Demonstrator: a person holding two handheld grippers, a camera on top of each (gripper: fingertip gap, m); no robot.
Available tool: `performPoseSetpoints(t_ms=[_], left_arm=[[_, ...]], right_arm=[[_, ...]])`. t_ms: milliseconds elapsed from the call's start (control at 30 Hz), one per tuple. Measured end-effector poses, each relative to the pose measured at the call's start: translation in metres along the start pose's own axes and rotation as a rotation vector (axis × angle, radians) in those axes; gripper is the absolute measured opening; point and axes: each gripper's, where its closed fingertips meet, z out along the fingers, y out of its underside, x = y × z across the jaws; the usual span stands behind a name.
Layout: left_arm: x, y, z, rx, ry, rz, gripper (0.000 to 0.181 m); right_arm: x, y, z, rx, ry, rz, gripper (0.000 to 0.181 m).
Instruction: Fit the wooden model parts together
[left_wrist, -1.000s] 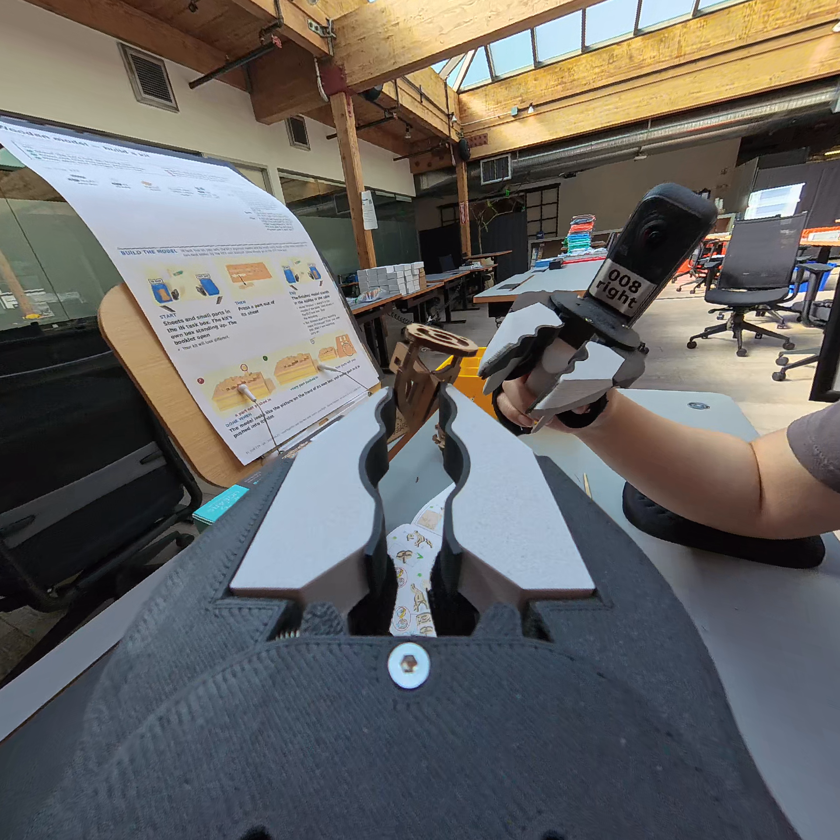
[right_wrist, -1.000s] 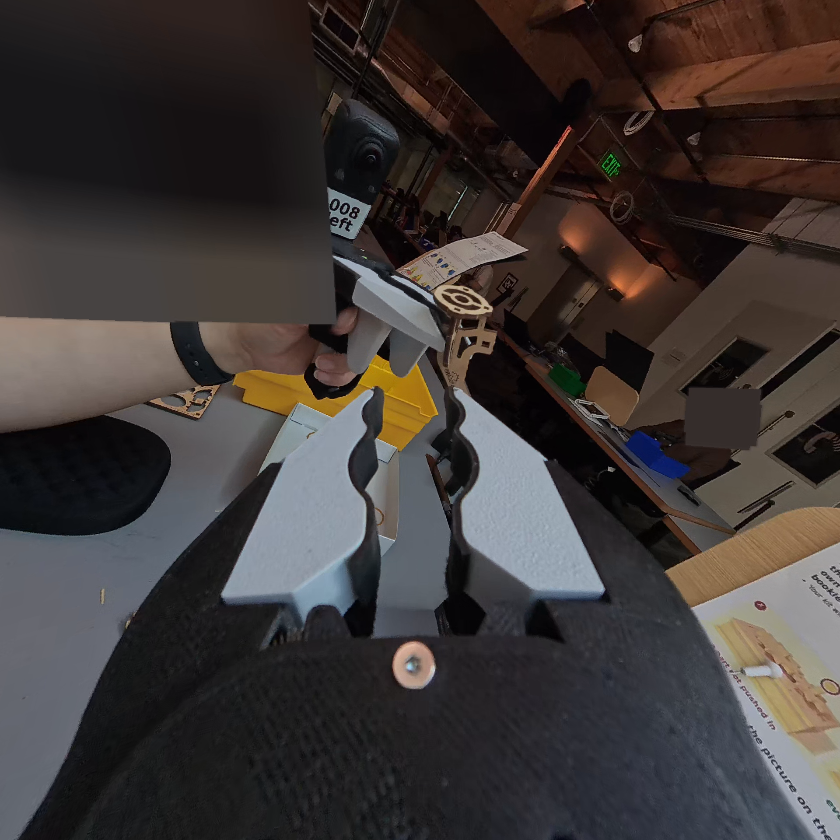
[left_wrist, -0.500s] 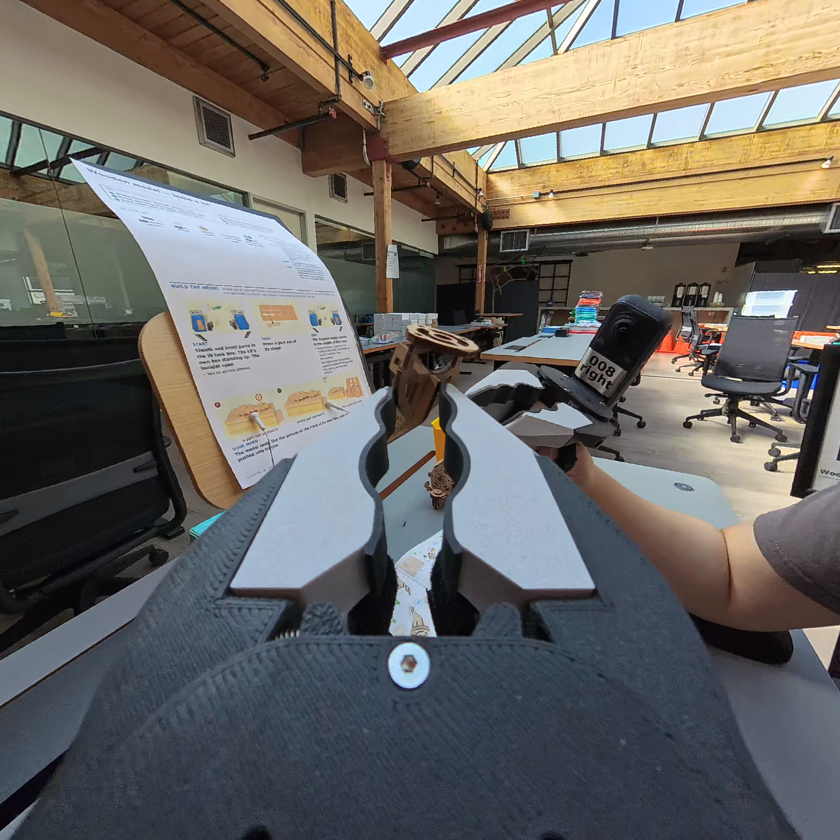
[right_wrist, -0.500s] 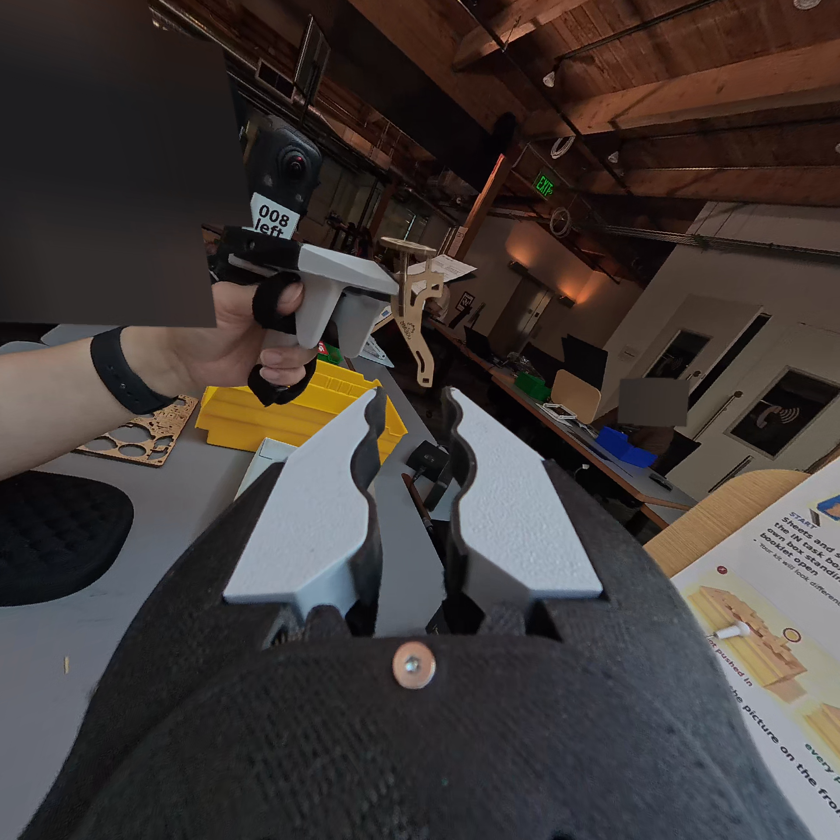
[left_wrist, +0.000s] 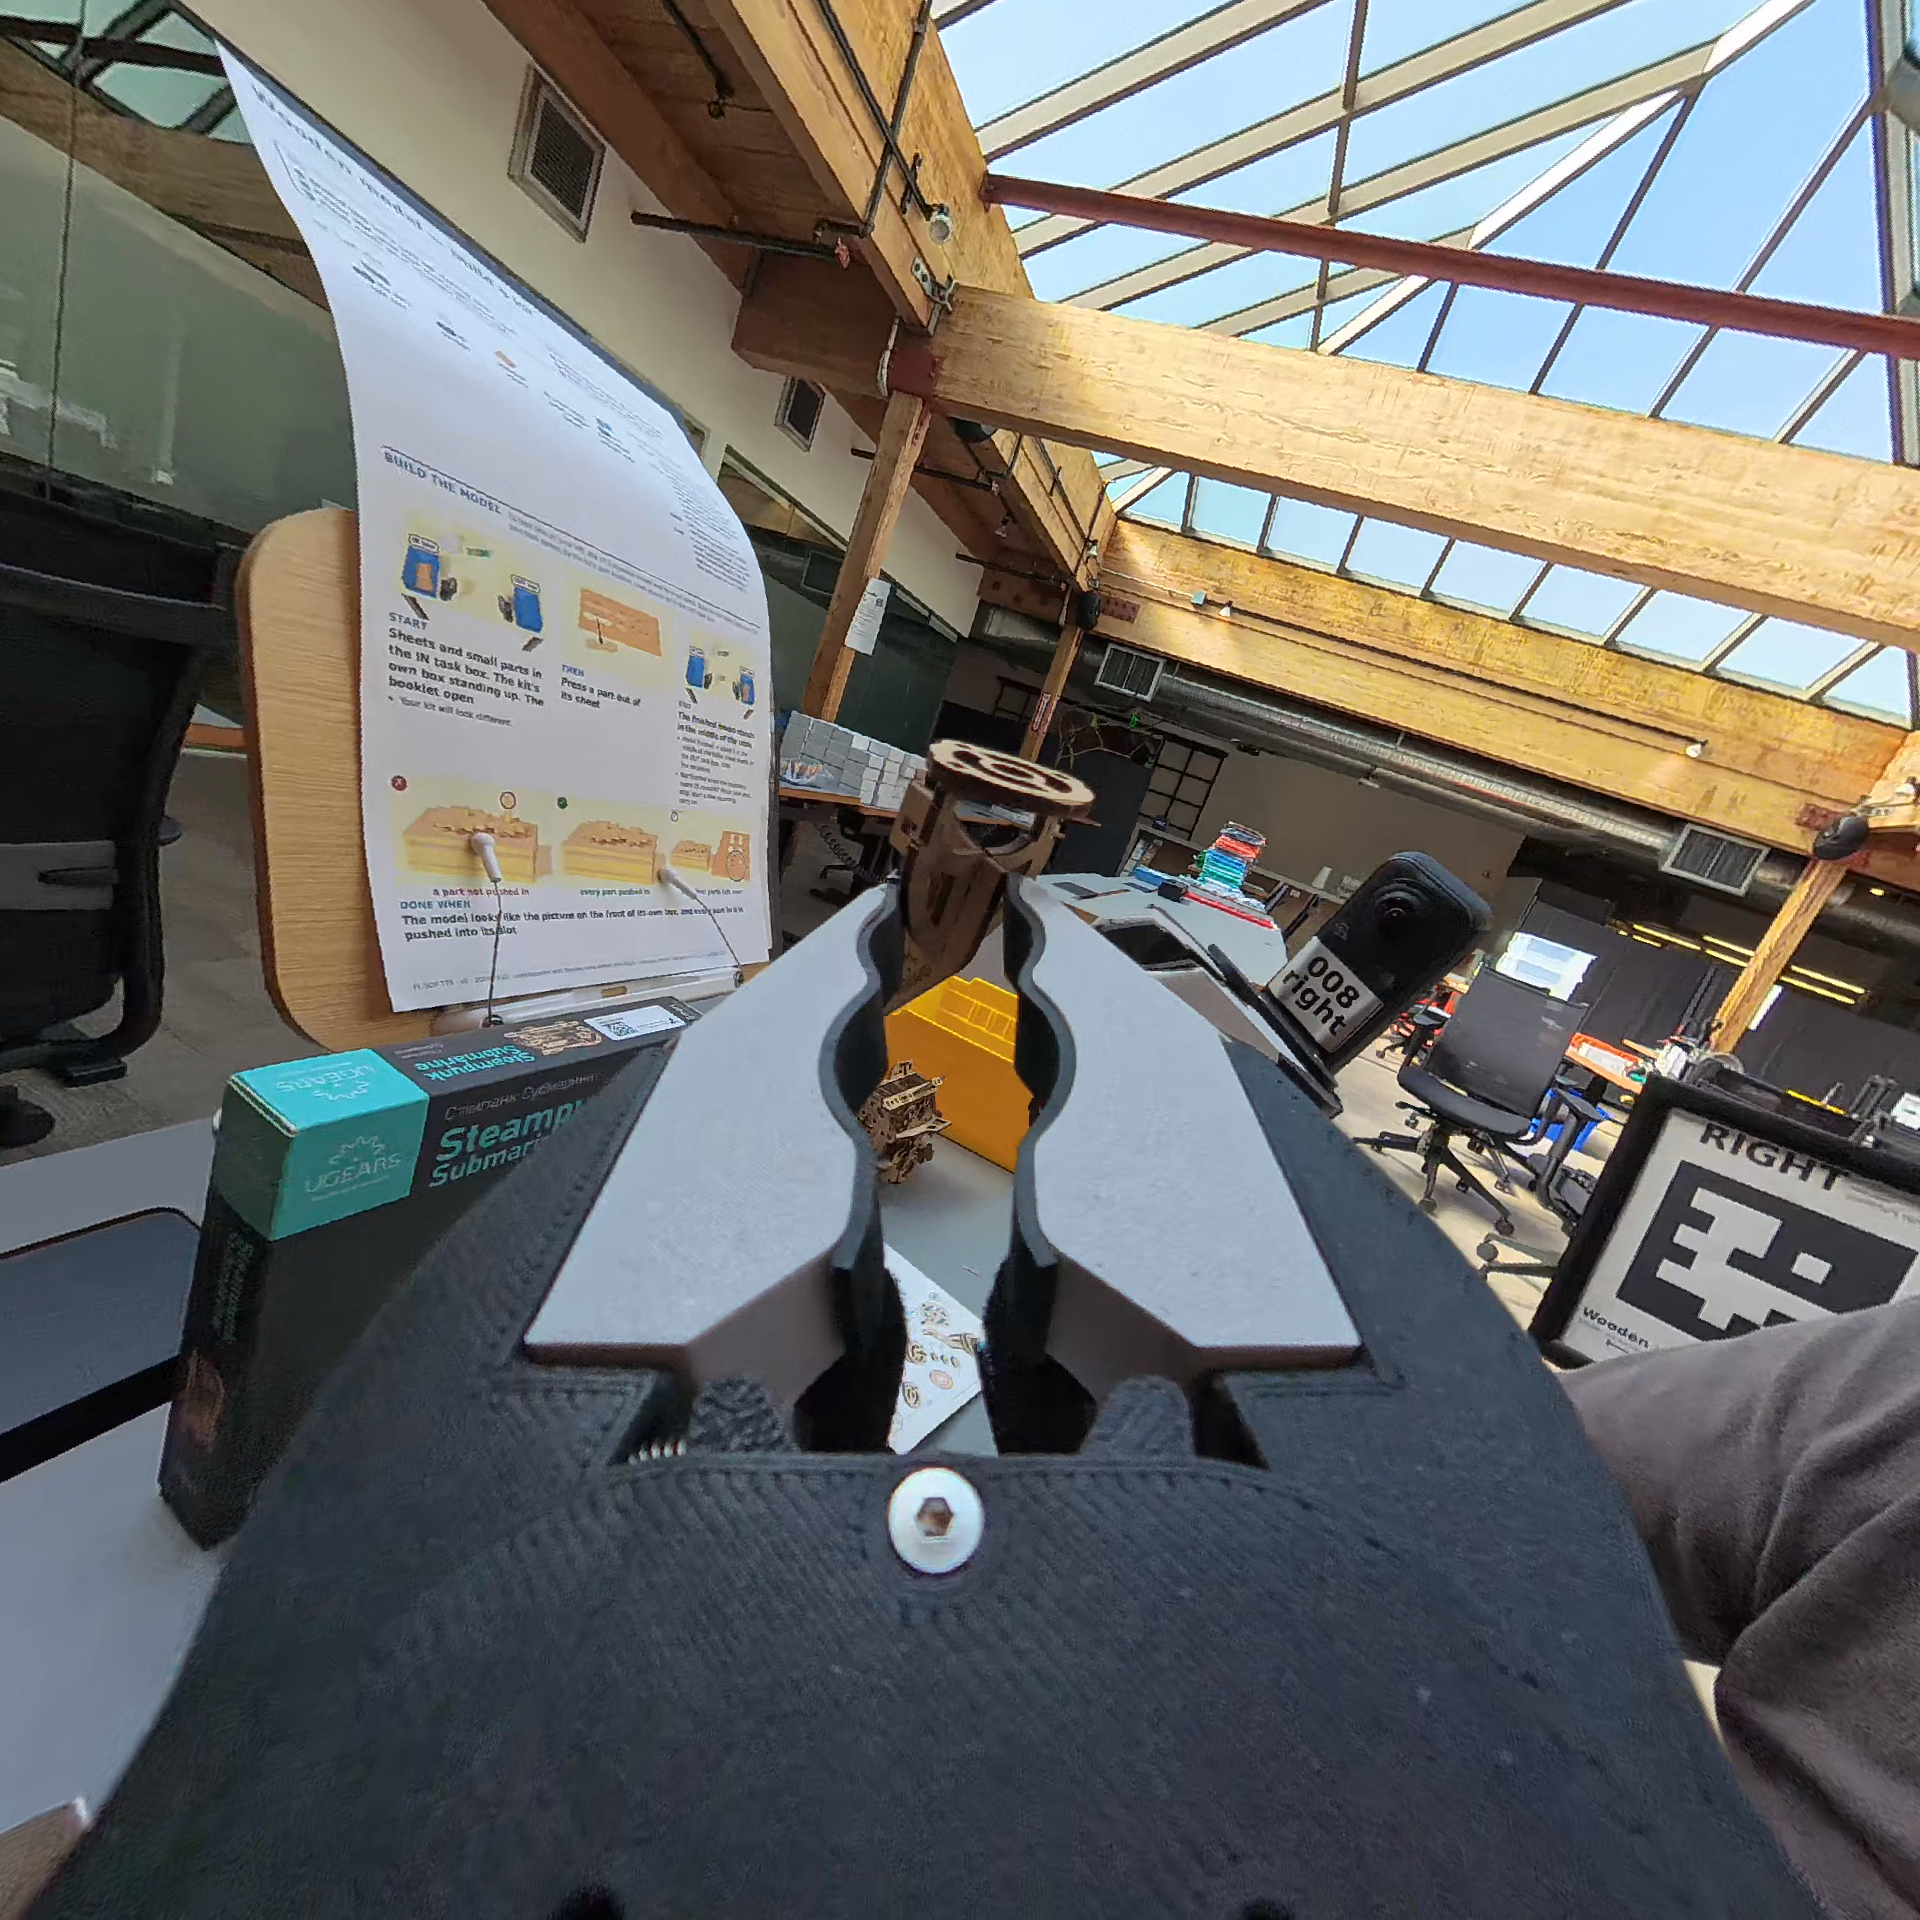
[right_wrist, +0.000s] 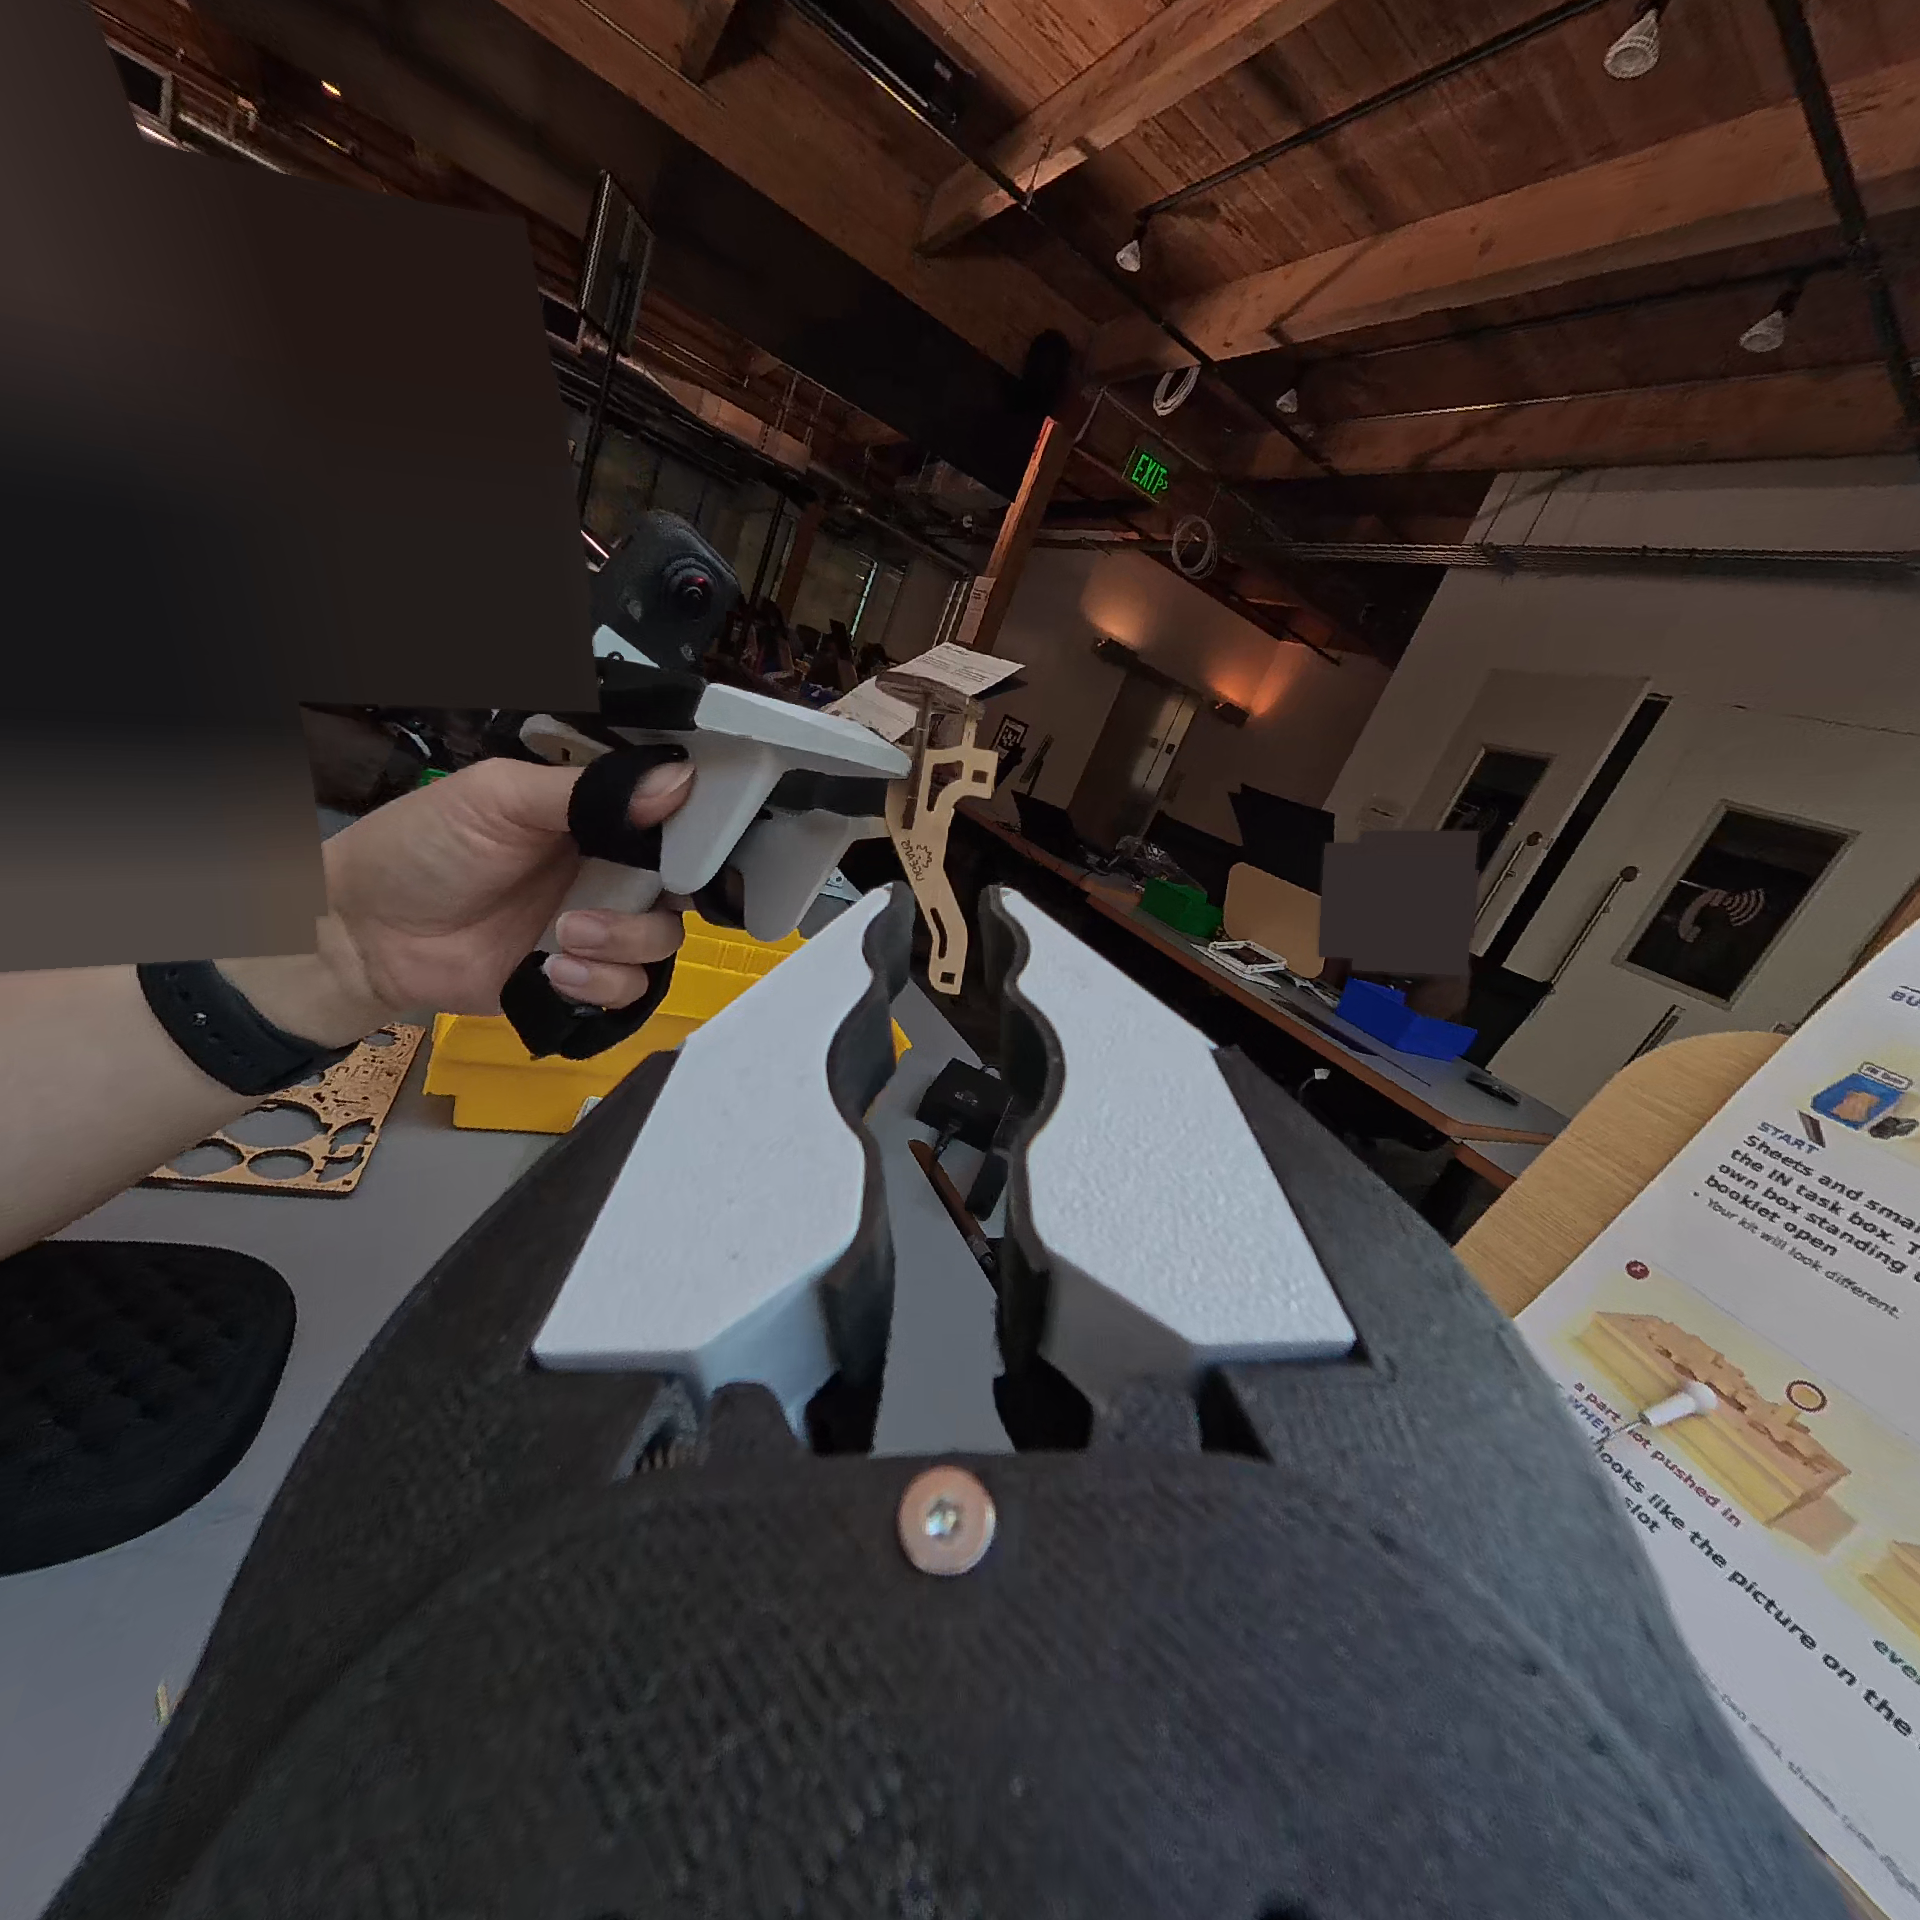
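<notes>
1. The left gripper (left_wrist: 948, 914) is clamped at its fingertips on a wooden model part (left_wrist: 971, 842), a flat laser-cut piece topped by a round pierced disc, held upright above the table.
2. In the right wrist view the same wooden model part (right_wrist: 940, 831) hangs from the tips of the left gripper (right_wrist: 894, 774), its slim lower leg pointing down; a hand (right_wrist: 468, 883) wearing a dark wristband grips the handle.
3. The right gripper (right_wrist: 940, 914) has its fingers slightly apart with nothing between them. The leg of the part appears in the line of that gap; whether it lies between the tips or beyond them cannot be told.
4. Below the left gripper's fingers, a small brown wooden assembly (left_wrist: 902, 1114) sits on the grey table (left_wrist: 935, 1210), just in front of a yellow bin (left_wrist: 961, 1044).
5. A printed booklet page (left_wrist: 935, 1351) lies on the table close under the left gripper.
6. To the left, a dark kit box (left_wrist: 343, 1174) with a teal end lies on the table, and behind it an instruction sheet (left_wrist: 540, 644) leans on a wooden board (left_wrist: 301, 790).
7. In the right wrist view, a punched-out wooden sheet (right_wrist: 301, 1127) lies flat beside the yellow bin (right_wrist: 540, 1060), with a black padded rest (right_wrist: 125, 1382) nearer.
</notes>
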Motion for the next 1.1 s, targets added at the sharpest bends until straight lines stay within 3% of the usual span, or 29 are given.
performPoseSetpoints(t_ms=[267, 467, 700, 867, 1100], left_arm=[[-0.007, 0.009, 0.008, 0.021, 0.022, -0.026, 0.016], [-0.008, 0.018, 0.016, 0.025, 0.035, 0.031, 0.017], [0.016, 0.031, 0.027, 0.008, 0.159, 0.103, 0.016], [0.03, 0.04, 0.03, -0.02, 0.226, 0.181, 0.016], [0.032, 0.048, 0.035, -0.036, 0.198, 0.266, 0.017]], right_arm=[[-0.013, -0.003, 0.006, -0.044, -0.06, 0.061, 0.029], [-0.02, -0.01, 0.01, -0.012, -0.06, 0.103, 0.028], [-0.016, 0.001, 0.015, -0.024, -0.026, 0.154, 0.025], [-0.006, -0.005, 0.009, 0.024, 0.044, 0.095, 0.013], [-0.008, 0.0, 0.01, -0.002, 0.074, -0.047, 0.009]])
